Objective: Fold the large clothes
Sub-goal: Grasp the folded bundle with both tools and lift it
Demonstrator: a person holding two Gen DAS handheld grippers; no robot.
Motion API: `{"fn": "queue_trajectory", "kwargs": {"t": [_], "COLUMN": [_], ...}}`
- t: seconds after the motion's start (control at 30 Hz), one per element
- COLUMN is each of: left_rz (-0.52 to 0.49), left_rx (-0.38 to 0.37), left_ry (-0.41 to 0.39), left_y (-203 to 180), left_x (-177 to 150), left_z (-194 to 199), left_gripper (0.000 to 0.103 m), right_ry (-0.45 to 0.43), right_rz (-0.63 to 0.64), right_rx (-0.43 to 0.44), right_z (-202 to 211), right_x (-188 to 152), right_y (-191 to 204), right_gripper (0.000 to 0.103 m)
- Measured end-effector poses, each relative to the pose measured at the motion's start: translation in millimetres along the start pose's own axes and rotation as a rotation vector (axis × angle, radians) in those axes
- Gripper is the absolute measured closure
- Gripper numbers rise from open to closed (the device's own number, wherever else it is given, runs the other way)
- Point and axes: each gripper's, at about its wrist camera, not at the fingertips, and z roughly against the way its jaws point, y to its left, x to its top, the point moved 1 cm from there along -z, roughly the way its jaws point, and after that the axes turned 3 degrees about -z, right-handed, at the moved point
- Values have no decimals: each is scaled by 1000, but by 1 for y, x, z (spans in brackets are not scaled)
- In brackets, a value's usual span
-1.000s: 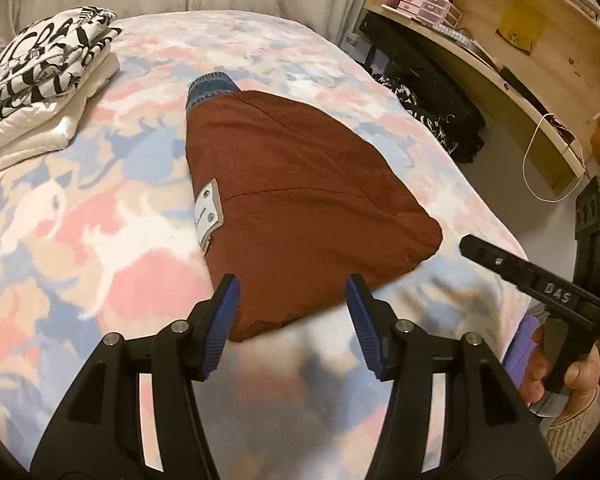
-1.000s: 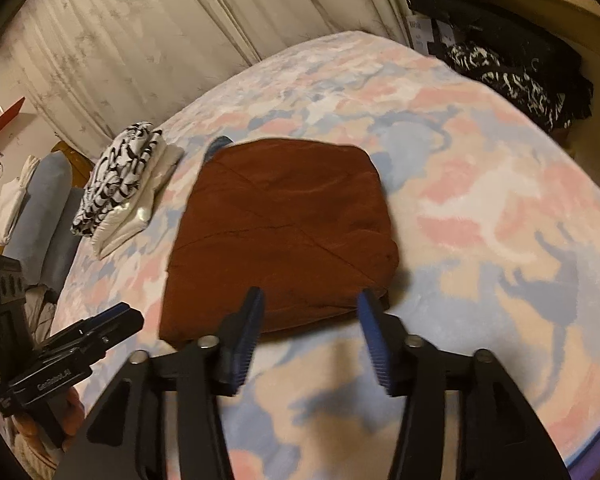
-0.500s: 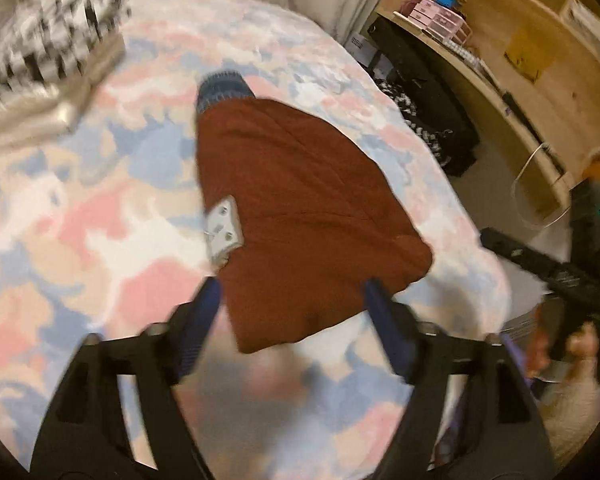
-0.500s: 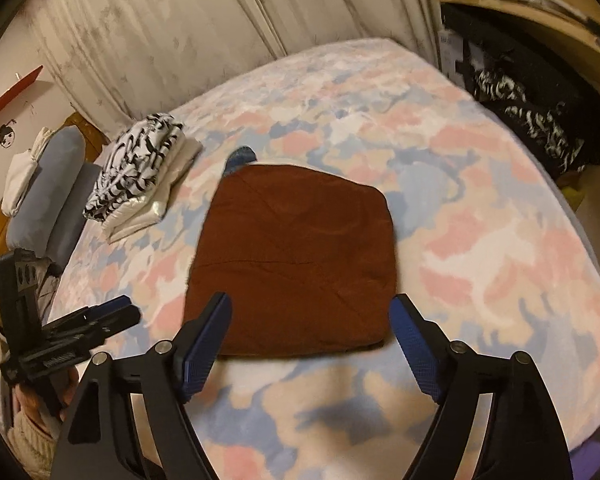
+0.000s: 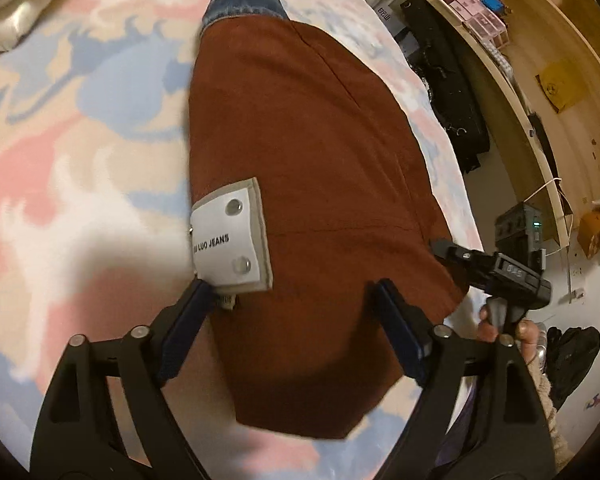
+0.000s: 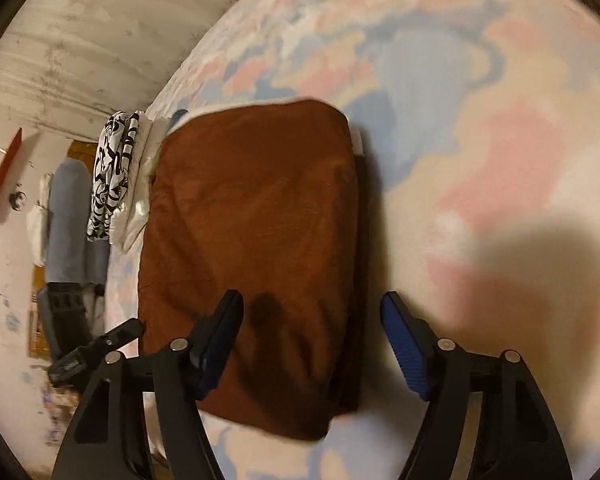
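Both tools are spread wide and hold nothing. The left gripper [image 5: 296, 304] hovers low over the near end of the folded rust-brown garment [image 5: 320, 184], its jaws straddling the cloth: the left jaw sits at the garment's left edge, just under the white brand patch [image 5: 232, 236] reading "LUO JEANS", and the right jaw lies over the brown fabric toward the near right corner. That spread looks chosen to take in the near hem across its width.

The right gripper [image 6: 312, 336] mirrors this from the other side, released, one jaw over the cloth and the other just past its right edge above the bedspread, probably to catch that edge between them.

In the left wrist view the garment runs from 6 o'clock up toward 12, where a blue denim cuff [image 5: 242, 0] pokes out from beneath. It lies flat on the pastel patterned bedspread [image 5: 80, 128]. At 9 o'clock in the right wrist view, a black-and-white folded pile [image 6: 114, 172] sits just beside the garment, likely finished pieces. Wooden shelves [image 5: 540, 60] stand at 2 o'clock beyond the bed.
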Motion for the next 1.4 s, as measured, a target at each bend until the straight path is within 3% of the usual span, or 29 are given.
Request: {"fn": "queue_trajectory", "kwargs": {"t": [0.17,0.37,0.47,0.53,0.63,0.7,0.83,1.1,1.4], "left_rz": [2,-3,30,72,61,40,-19,-49,-112], "left_rx": [-5,26,-12,-19,5,14,49,66,141], "left_ry": [-7,-20,-20,-34,-59,-86,-159,-267,-380], "left_y": [3,-1,7,10,6,2,-15,-31,-26], "left_x": [5,13,16,17,16,15,13,2,11], "left_z": [-18,-39,-45,-47,-43,-37,-12,70,215], "left_gripper": [3,2,4,12,26,45,62,64,64], "right_ry": [26,33,19,9,-31,-64,-125,-184,-241], "right_rz": [24,25,30,26,65,98,171,274,390], "right_rx": [97,158,167,191,167,149,112,95,149], "right_z": [-15,-27,-28,-22,-10,2,26,78,97], "right_x": [14,34,34,27,19,14,0,-49,-100], "right_y": [-6,-12,-16,-18,-8,3,33,108,257], "right_gripper": [33,34,51,65,77,83,89,90,90]}}
